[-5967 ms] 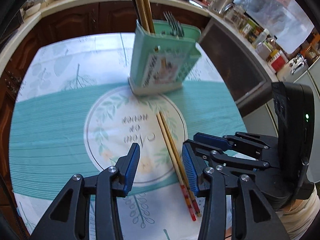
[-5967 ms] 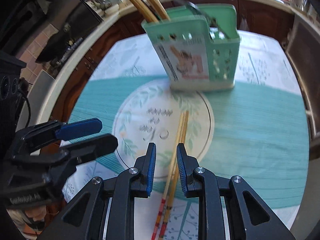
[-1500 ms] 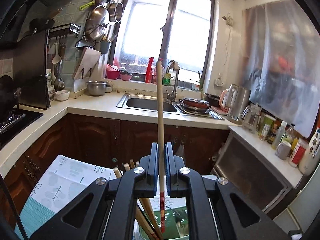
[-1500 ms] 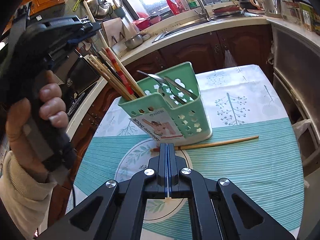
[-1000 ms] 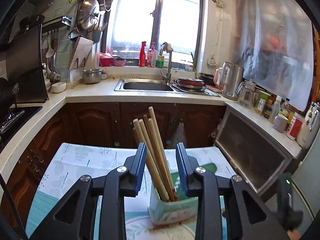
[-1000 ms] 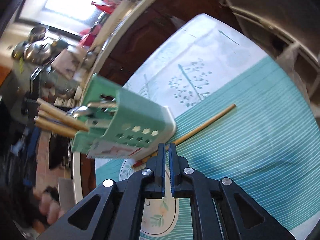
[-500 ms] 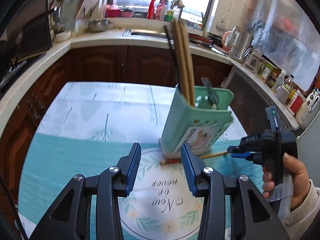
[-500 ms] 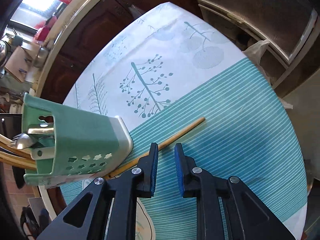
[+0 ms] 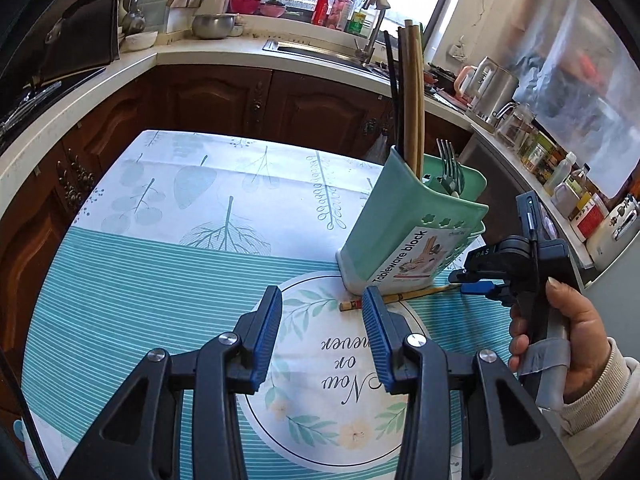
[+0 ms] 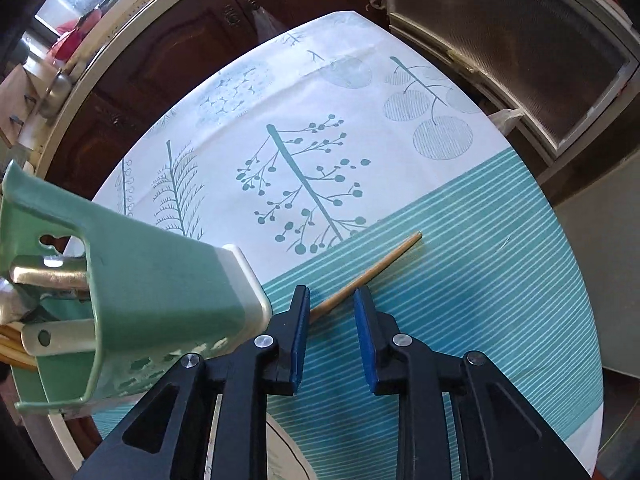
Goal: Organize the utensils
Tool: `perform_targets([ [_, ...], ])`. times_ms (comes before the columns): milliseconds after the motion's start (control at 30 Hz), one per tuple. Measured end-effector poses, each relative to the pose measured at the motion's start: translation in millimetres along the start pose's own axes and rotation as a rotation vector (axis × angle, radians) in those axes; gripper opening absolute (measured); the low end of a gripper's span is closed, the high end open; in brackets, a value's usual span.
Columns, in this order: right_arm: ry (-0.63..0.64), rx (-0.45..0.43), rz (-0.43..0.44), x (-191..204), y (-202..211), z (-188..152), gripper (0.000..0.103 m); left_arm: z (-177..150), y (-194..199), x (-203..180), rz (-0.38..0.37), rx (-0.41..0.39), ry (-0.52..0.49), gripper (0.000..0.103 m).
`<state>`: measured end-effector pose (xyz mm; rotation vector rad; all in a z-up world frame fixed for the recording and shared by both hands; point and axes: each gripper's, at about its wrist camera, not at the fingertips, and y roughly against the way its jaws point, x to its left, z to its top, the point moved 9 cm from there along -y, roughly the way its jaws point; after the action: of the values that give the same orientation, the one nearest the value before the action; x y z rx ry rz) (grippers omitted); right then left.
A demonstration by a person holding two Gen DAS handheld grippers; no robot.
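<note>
One chopstick left flat on tablecloth, touching green holder base. Right gripper poised over it, jaws just opened, narrow gap, nothing pinched. Left gripper parted wider, empty. Pickup step judged; next: straddle, close, lift.

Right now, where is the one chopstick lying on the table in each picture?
Left wrist view: the loose chopstick lies right of centre, just below the green holder, beyond the left gripper.
Right wrist view: it runs slantwise at centre, into the open right gripper.
Shared landmark: the green holder.
</note>
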<state>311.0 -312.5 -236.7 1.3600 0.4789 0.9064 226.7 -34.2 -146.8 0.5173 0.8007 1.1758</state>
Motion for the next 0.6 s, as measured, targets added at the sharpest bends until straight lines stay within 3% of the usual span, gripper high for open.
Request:
perform_targets([
  [300, 0.125, -0.029, -0.096, 18, -7, 7, 0.025, -5, -1, 10, -0.011, 0.017, 0.033, 0.04],
  [600, 0.332, 0.029, -0.149, 16, -5, -6, 0.025, -9, 1, 14, -0.01, 0.019, 0.035, 0.04],
])
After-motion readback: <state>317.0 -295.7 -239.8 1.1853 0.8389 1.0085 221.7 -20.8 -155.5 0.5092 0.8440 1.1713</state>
